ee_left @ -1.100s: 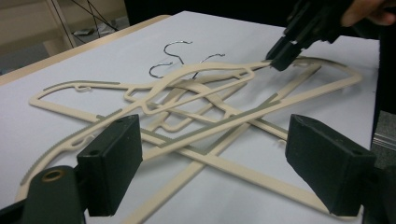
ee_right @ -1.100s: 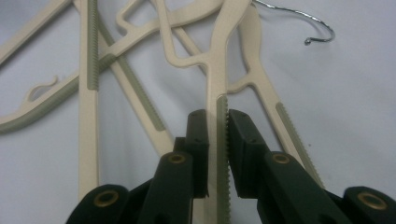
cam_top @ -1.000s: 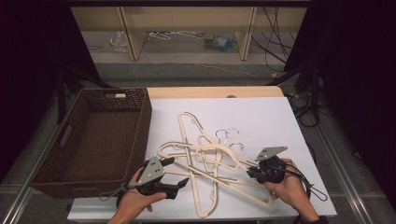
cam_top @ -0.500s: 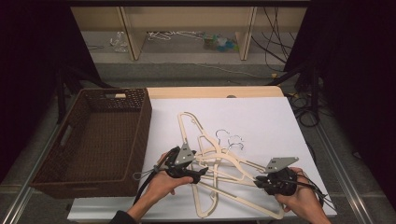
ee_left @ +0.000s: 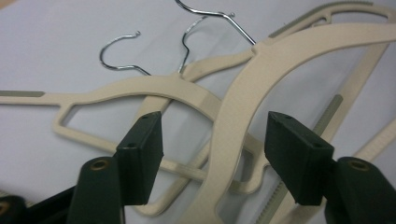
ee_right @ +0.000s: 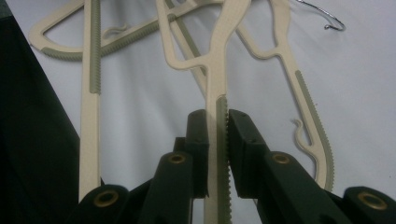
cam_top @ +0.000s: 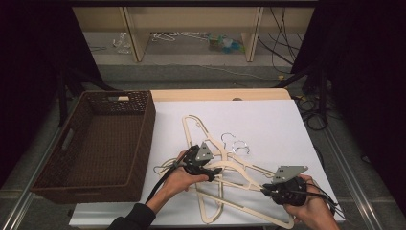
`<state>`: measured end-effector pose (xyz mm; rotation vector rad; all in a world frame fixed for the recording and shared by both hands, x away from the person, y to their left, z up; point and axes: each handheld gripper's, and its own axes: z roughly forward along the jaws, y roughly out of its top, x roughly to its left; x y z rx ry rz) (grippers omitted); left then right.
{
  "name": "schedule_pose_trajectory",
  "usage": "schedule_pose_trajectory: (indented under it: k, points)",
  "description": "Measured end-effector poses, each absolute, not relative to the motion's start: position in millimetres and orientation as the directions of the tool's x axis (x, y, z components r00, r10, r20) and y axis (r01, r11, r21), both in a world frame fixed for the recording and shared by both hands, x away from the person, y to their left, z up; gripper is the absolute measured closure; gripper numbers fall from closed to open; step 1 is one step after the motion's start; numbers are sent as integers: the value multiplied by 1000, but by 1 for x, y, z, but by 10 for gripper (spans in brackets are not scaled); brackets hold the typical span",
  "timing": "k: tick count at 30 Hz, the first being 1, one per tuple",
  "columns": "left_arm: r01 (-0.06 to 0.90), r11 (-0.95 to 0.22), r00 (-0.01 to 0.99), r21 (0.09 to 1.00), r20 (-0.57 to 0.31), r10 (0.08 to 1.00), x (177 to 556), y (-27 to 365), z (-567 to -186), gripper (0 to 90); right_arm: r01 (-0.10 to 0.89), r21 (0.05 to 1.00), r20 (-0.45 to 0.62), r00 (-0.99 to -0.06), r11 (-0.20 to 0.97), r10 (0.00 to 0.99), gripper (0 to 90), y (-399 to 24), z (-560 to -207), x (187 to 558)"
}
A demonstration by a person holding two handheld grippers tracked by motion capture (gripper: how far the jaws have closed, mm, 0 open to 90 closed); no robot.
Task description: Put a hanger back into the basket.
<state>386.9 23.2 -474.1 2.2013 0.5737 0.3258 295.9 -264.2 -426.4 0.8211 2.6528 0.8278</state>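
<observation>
- White surface (cam_top: 268, 120) under dark surroundings; a low shelf runs along the far wall, cables trail at far right.
- Brown woven basket (cam_top: 95, 143) sits at the left edge of the surface, just beside the white sheet.
- Pile of cream plastic hangers (cam_top: 210, 177) lies tangled near the middle, toward the near edge; wire hooks (cam_top: 234, 143) point to the far side.
- Left hand-held gripper (cam_top: 210, 170) is over the middle of the pile. Its jaws have just been closing and stand partly apart; in the left gripper view the curved shoulder of one hanger (ee_left: 238, 121) lies between the pads, neither pad pressing on it.
- Right hand-held gripper (cam_top: 263, 189) is at the near right of the pile, clamped tight on the straight ridged arm of a hanger (ee_right: 217, 116); the right gripper view shows both pads hard against the bar.
- That clamped hanger reaches away from the right hand-held gripper into the pile, crossing other hangers.
- Left hand (cam_top: 179, 179) and right hand (cam_top: 311, 211) come in from the near edge, well apart.
</observation>
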Motion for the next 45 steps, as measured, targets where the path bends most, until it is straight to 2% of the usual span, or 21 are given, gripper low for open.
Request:
schedule_pose_trajectory:
  k: [5, 8, 12, 15, 21, 27, 28, 30, 31, 33, 34, 40, 45]
  points:
    - [277, -586, 884, 762, 37, 467, 392, 17, -479, 481, 419, 590, -78, -821, 690, 565, 796, -263, -426, 296]
    - [261, -618, 902, 742, 41, 430, 393, 17, -479, 570, 424, 587, -71, -821, 689, 566, 796, -262, -425, 295]
    - [262, -574, 909, 776, 1, 416, 392, 20, -473, 653, 420, 584, -74, -824, 695, 561, 796, -263, -427, 295]
    - [219, -604, 924, 767, 36, 381, 392, 24, -466, 690, 407, 588, -80, -830, 699, 552, 796, -263, -426, 295]
    - [210, -589, 940, 780, 4, 341, 390, 29, -458, 707, 395, 597, -69, -842, 699, 535, 796, -265, -428, 297]
    - [178, -616, 955, 768, 17, 297, 381, 33, -443, 733, 405, 610, -37, -844, 681, 536, 771, -271, -433, 302]
    - [179, -614, 956, 769, 11, 293, 379, 34, -440, 738, 441, 609, -8, -827, 659, 561, 760, -272, -431, 301]
    - [190, -612, 957, 768, -7, 289, 376, 37, -437, 748, 444, 627, -7, -819, 641, 574, 716, -277, -429, 303]
    - [196, -613, 956, 765, -11, 292, 375, 40, -434, 757, 458, 656, 0, -795, 600, 607, 644, -281, -426, 304]
    - [207, -613, 954, 762, -19, 299, 373, 43, -432, 760, 449, 665, -8, -795, 597, 607, 626, -283, -425, 305]
    - [215, -606, 954, 766, -32, 298, 369, 46, -429, 765, 468, 681, 4, -772, 564, 636, 569, -286, -423, 305]
    - [271, -579, 944, 769, -96, 314, 358, 50, -421, 787, 475, 726, 26, -740, 497, 672, 496, -293, -419, 307]
    - [312, -559, 937, 768, -150, 316, 347, 50, -414, 805, 470, 749, 35, -731, 467, 681, 487, -295, -416, 307]
